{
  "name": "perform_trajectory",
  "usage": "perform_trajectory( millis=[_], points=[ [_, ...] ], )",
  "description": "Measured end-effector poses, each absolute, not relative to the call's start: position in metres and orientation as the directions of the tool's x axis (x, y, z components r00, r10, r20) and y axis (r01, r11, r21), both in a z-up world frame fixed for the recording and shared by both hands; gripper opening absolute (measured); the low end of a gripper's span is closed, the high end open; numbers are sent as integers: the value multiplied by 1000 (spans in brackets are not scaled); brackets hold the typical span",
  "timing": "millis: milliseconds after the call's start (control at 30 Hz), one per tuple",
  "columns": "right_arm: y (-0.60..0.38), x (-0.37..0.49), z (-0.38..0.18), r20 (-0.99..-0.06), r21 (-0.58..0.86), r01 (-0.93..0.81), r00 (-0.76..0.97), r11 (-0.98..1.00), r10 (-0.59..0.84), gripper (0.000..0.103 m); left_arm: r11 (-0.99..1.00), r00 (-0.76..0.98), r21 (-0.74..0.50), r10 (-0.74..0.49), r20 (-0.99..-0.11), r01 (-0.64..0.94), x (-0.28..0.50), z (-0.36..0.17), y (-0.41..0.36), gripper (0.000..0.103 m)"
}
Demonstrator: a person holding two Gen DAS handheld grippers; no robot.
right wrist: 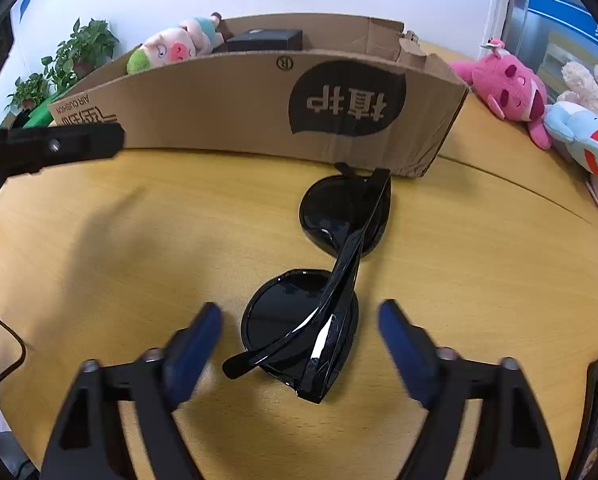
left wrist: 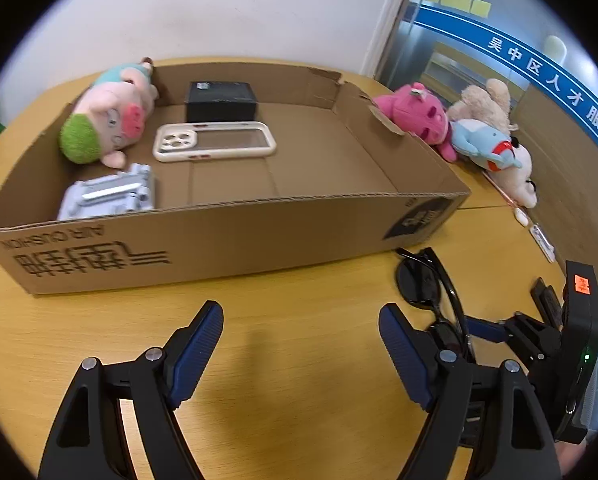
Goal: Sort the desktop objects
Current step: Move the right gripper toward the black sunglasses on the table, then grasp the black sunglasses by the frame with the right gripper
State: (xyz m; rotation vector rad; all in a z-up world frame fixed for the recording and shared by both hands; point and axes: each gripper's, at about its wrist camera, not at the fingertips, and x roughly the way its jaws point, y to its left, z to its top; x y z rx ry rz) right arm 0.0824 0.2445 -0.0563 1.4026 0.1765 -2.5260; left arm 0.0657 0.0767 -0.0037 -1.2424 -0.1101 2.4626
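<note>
Sunglasses (right wrist: 331, 276), black & folded, lay flat on the wooden desk (right wrist: 119, 248) at 12 o'clock of the right gripper (right wrist: 301, 344), whose blue-padded jaws were spread wide w/ the nearer lens between the tips, pads not touching the frame. Far lens sat just beside the corner of the cardboard box (right wrist: 219, 100).

Left gripper (left wrist: 301, 350) also stood spread, nothing between its pads, over bare desk in front of the box's long wall; the sunglasses showed at its 2 o'clock, partly behind its right finger.

Inside the box, per left wrist view: pig plush (left wrist: 107, 120) at the far-left end, black box (left wrist: 221, 101) against the back wall, beige phone case (left wrist: 215, 141) flat mid-floor, grey plastic part (left wrist: 107, 196) in the near-left corner.

Outside the box at 2 o'clock: pink plush (left wrist: 419, 114), blue plush (left wrist: 485, 146), beige plush (left wrist: 487, 104) bunched together by the desk edge. Potted plants (right wrist: 71, 64) stood at 10 o'clock in the right wrist view.
</note>
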Motion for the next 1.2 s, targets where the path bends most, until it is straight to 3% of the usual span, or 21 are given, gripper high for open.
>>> perform_trajectory(
  millis=[100, 600, 933, 967, 1000, 1067, 1100, 1200],
  points=[
    [242, 84, -53, -844, 17, 284, -510, -959, -166, 57, -912, -506, -250, 392, -769, -327, 62, -8, 89, 79],
    [203, 109, -48, -829, 109, 375, -477, -920, -292, 57, -828, -314, -362, 512, -800, -427, 66, -43, 133, 78],
    [177, 116, -48, -828, 80, 419, -478, -905, -294, 57, -837, -311, -358, 499, -809, -414, 70, -48, 123, 54],
    [174, 117, -48, -829, 64, 422, -482, -904, -284, 57, -836, -313, -359, 502, -806, -416, 70, -47, 124, 49],
    [173, 117, -47, -827, 66, 424, -483, -903, -287, 57, -822, -312, -375, 524, -793, -428, 73, -43, 124, 37],
    [175, 117, -45, -819, 98, 424, -479, -900, -315, 57, -821, -316, -372, 525, -790, -434, 73, -38, 126, 28],
    [177, 119, -43, -814, 103, 426, -483, -899, -322, 57, -810, -309, -389, 542, -782, -438, 73, -37, 125, 16],
    [176, 117, -41, -813, 114, 429, -478, -896, -333, 57, -799, -285, -429, 566, -774, -421, 71, -38, 123, 16]
  ],
)
